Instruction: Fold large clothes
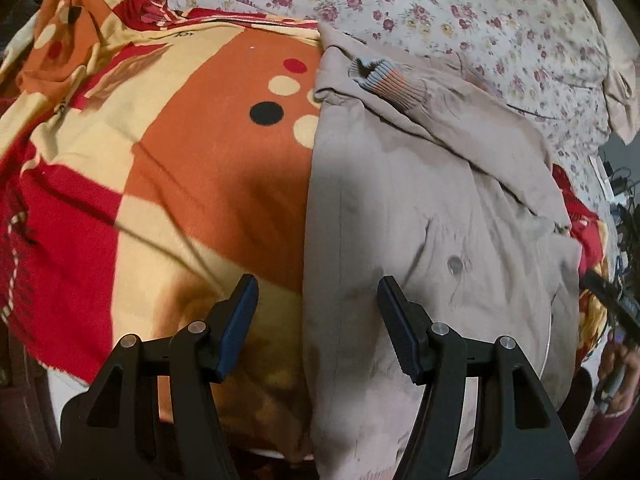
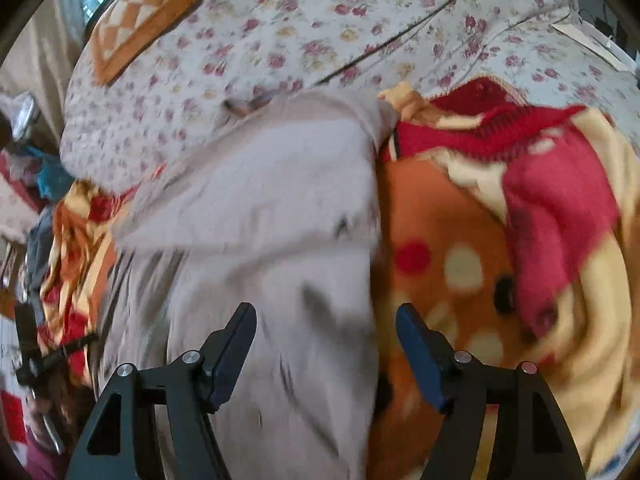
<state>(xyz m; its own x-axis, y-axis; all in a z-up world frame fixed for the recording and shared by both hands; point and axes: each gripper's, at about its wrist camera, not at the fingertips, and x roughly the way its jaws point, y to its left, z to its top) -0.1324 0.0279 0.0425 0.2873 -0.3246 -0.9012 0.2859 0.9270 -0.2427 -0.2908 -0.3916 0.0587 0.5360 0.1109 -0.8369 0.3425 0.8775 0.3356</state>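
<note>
Beige jacket (image 1: 420,208) lies folded lengthwise into a long strip on a red, orange and cream blanket (image 1: 192,152), which is spread over a floral bedsheet (image 1: 460,8); we hold a gripper in each hand above it, both pointing steeply down; our left gripper (image 1: 316,300) has its jaws apart with nothing between them, hanging over the jacket's straight left edge where it meets the blanket; our right gripper (image 2: 326,326) also has its jaws apart and empty, over the jacket's other long edge; the left view is sharp and shows details the right one lacks: a ribbed striped cuff (image 1: 388,80) lying across the top of the jacket, a round button (image 1: 455,265) on its front, and at the far right edge a hand gripping the other tool; the right view is blurred, yet only it shows an orange checkered cushion (image 2: 144,16) on the sheet at upper left, a heap of red blanket folds (image 2: 560,208) at right, and clutter beside the bed at far left
</note>
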